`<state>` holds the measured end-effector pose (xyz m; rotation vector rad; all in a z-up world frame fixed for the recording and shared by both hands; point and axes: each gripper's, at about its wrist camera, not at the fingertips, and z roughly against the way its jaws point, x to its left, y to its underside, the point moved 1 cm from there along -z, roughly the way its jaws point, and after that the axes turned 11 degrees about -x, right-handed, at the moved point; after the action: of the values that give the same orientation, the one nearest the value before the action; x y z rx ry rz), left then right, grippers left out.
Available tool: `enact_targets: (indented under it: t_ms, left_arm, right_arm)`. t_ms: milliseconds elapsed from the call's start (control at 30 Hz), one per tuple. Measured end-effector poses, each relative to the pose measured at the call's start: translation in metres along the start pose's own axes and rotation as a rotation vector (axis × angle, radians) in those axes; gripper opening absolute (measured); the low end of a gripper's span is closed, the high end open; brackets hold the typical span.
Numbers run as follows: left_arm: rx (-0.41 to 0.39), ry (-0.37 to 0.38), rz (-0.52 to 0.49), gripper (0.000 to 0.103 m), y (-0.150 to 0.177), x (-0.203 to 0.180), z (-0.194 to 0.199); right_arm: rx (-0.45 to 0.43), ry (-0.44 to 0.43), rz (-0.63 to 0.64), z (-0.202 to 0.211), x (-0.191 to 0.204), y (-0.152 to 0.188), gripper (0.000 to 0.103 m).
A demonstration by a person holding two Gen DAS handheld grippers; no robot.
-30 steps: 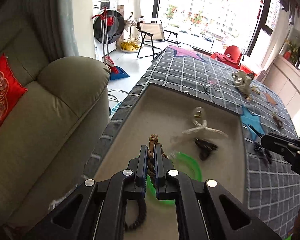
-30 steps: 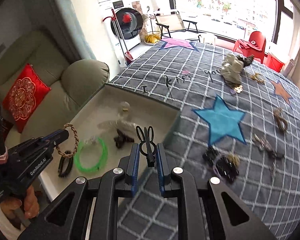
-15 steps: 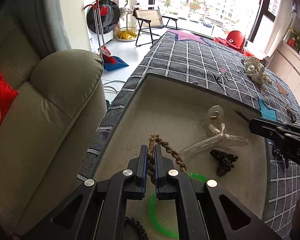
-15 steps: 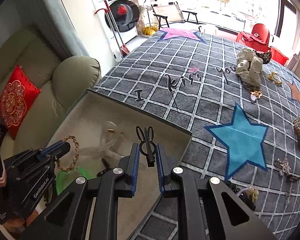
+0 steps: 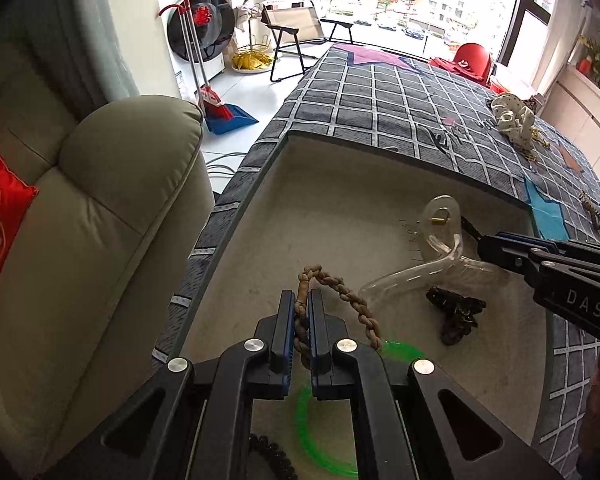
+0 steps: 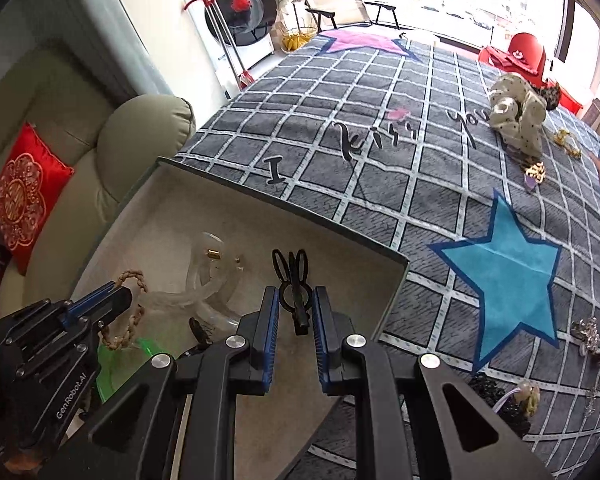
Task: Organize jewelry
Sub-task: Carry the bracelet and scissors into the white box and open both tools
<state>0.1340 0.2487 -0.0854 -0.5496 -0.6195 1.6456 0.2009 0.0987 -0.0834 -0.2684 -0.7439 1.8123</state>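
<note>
Both grippers have descended over the shallow beige tray (image 6: 284,204). Left gripper (image 5: 301,306) is clamped on the brown braided bracelet (image 5: 354,300); right gripper (image 6: 296,300) pinches a black bunny-eared hair clip (image 6: 294,276) (long axis along the fingers), above the tray's right half.

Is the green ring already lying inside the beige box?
Yes, the green ring lies on the floor of the beige box, partly hidden behind the left gripper.

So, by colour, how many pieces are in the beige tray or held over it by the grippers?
Black: 3 (claw clip, coiled hair tie, rabbit-eared clip in right gripper)
Clear: 1 (large plastic clip)
Green: 1 (plastic ring)
Brown: 1 (braided cord bracelet in left gripper)
Total: 6
</note>
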Motion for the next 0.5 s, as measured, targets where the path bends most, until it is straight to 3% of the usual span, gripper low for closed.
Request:
enact_targets:
  t_ms: [233, 300, 367, 433, 500]
  left_arm:
    - [0.006, -0.014, -0.011, 0.008, 0.001, -0.004, 0.002]
    - [0.004, -0.014, -0.015, 0.008, 0.001, -0.005, 0.004]
    - [0.001, -0.017, -0.021, 0.008, 0.001, -0.007, 0.006]
    - [0.002, -0.023, -0.022, 0.008, 0.002, -0.007, 0.007]
    - [0.004, -0.029, -0.021, 0.008, 0.002, -0.007, 0.009]
  right_arm:
    - [0.018, -0.015, 0.010, -0.003, 0.002, 0.000, 0.019]
    - [0.021, -0.027, 0.007, -0.001, 0.004, 0.000, 0.024]
    - [0.008, -0.037, 0.007, 0.002, 0.006, -0.002, 0.047]
    - [-0.014, -0.039, 0.013, 0.008, 0.008, -0.003, 0.057]
    - [-0.026, -0.036, 0.013, 0.015, 0.009, -0.003, 0.059]
